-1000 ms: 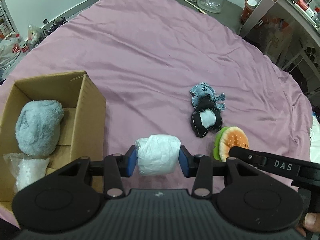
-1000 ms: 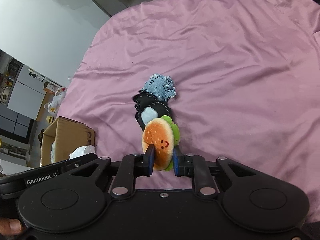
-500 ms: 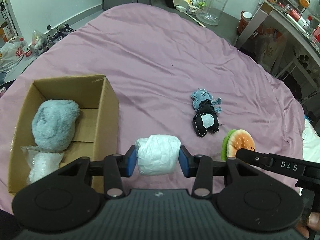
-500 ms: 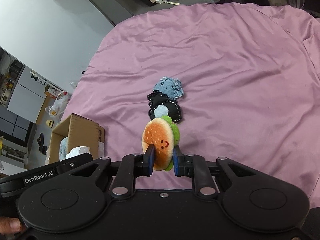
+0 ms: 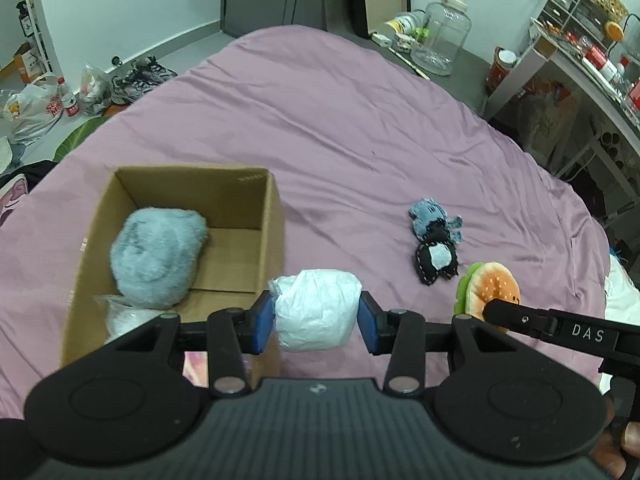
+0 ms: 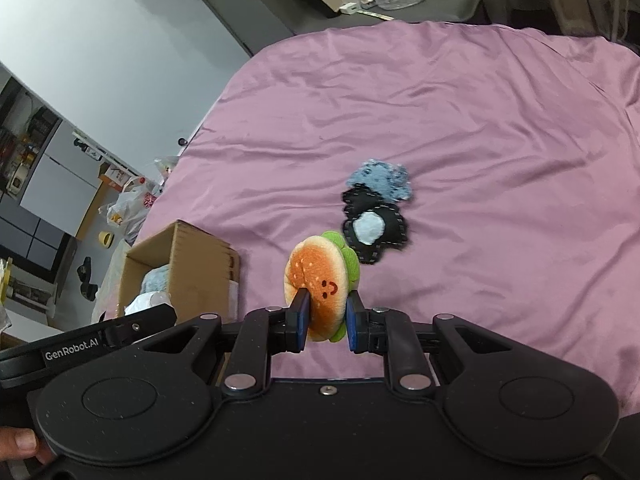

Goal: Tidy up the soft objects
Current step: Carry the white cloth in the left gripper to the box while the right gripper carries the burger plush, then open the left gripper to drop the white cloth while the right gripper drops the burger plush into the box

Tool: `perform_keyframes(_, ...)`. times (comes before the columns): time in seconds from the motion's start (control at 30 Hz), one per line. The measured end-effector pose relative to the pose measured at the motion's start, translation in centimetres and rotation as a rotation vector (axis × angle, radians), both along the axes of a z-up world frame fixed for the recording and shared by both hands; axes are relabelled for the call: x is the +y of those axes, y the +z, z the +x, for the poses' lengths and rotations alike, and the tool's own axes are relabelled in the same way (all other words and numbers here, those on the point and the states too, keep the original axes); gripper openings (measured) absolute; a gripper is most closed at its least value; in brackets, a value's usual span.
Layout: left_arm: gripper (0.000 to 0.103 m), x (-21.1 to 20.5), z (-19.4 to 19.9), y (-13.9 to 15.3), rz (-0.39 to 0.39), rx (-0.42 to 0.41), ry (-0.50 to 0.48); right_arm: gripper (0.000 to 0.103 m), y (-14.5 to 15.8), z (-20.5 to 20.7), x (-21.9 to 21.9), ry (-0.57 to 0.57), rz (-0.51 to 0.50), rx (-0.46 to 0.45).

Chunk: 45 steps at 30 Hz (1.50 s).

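My left gripper is shut on a white crumpled bundle, held above the purple bedspread just right of the open cardboard box. The box holds a fluffy grey-blue plush and a white bagged item. My right gripper is shut on a burger plush with an orange bun and green edge, held in the air; it also shows in the left wrist view. A black-and-white plush and a denim-blue plush lie together on the bed.
The purple bedspread covers the whole bed. Bags and shoes lie on the floor to the left. A glass jar stands on a dark surface beyond the bed; shelving stands at the right.
Both grippers have risen and pulled back with their loads. The box now sits more towards the middle of the left wrist view, and the plushes on the bed look farther away.
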<state>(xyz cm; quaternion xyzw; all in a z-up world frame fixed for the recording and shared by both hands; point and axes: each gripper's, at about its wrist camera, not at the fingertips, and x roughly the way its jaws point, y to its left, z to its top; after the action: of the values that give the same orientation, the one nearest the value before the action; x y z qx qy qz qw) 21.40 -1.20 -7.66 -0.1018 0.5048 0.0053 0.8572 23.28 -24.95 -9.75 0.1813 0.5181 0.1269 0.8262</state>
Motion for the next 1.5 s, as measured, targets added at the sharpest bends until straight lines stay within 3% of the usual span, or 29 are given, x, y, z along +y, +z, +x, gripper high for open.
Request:
perform_keyframes(0.33,0.043,4.3,-0.3,0.3,-0.013,-0.025,0.065,0.019,0.6,0.3,3.6,0.049,-0.019,-0.020)
perform_keyframes(0.8,0.043,8.8,-0.3,-2.1,-0.073,0.012,0.095,0.019,1.7,0.9,8.2,0.081,-0.063,-0.038)
perform_keyframes(1.13,0.043,10.5,0.1,-3.8,-0.149,0.042,0.102,0.019,3.0,2.0,11.7,0.107,-0.073,-0.058)
perform_keyframes(1.5,0.051,12.6,0.6,-5.4,-0.235,0.094,0.146,0.019,3.6,3.2,15.4,0.142,-0.063,-0.065)
